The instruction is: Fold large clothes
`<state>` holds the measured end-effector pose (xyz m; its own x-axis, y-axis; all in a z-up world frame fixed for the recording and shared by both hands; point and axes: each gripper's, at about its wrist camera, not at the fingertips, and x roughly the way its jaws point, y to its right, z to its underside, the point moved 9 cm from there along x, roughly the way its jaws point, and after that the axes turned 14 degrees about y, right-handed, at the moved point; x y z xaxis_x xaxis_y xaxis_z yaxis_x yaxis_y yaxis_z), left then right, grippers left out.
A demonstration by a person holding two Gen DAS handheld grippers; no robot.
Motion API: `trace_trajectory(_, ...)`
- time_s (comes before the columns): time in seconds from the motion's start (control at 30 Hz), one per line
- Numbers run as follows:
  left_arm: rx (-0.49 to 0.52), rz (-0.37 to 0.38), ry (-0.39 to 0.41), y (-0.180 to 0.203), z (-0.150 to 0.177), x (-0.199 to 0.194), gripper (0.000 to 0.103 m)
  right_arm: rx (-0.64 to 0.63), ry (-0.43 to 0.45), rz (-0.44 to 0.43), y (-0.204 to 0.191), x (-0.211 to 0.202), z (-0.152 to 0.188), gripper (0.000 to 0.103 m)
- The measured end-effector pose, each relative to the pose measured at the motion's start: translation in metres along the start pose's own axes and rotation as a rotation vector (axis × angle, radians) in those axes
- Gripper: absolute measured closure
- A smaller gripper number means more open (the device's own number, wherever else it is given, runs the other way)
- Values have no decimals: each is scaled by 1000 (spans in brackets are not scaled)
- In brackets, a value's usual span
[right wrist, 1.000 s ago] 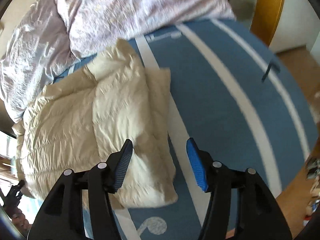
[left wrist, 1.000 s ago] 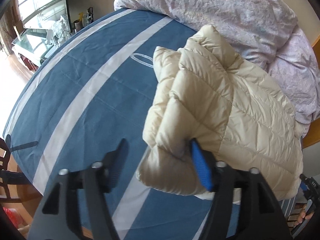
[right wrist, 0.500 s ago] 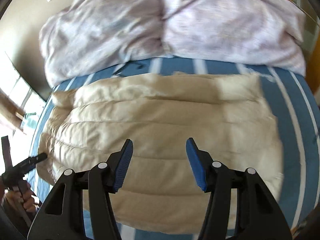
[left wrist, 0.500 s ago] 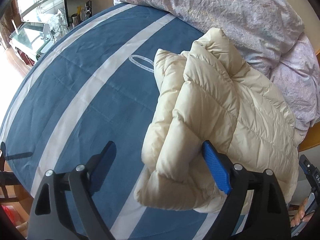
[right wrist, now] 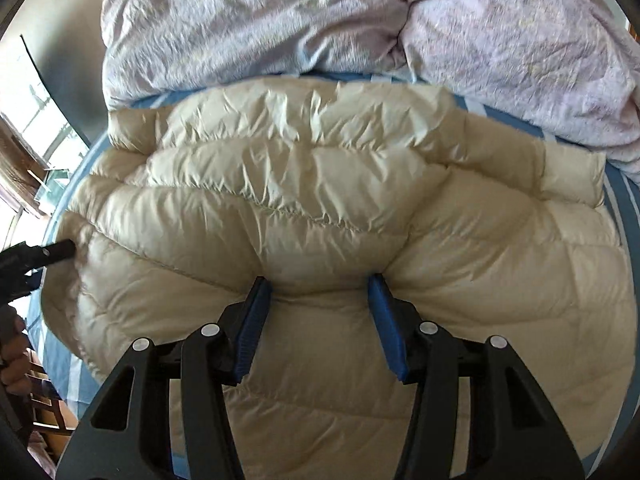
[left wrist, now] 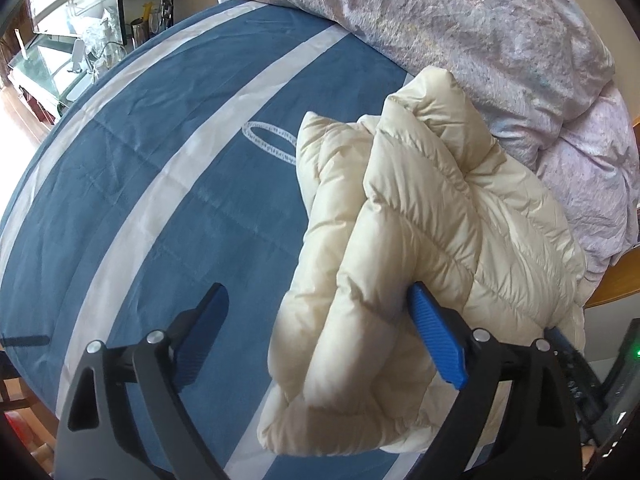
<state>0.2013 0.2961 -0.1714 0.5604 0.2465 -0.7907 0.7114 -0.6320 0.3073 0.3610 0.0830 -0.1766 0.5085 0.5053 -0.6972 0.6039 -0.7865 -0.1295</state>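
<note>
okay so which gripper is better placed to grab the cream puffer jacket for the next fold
Probably the right gripper: its tips press into the middle of the jacket with padding bulging between them. The left gripper, whose jaws have just been opening, sits wide at the jacket's edge.

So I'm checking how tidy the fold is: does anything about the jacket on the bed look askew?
Yes. The cream puffer jacket lies in a lumpy bundle on the blue striped bedspread, its layers offset, not edge to edge, and one end bulges up. Its far side sits close against the crumpled lilac duvet.
</note>
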Motion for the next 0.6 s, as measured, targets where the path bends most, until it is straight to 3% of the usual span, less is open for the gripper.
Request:
trace_trajectory(0.17, -15, 10, -14, 1, -7, 7, 10, 9, -7, 12, 0, 7, 5, 49)
trace_trajectory(0.43, -15, 28, -35, 5, -8, 14, 10, 68, 71, -4, 16, -34, 0, 49)
trace_trajectory(0.6, -22, 37, -57, 8, -8, 22, 9, 75, 10, 12, 24, -16, 15, 49)
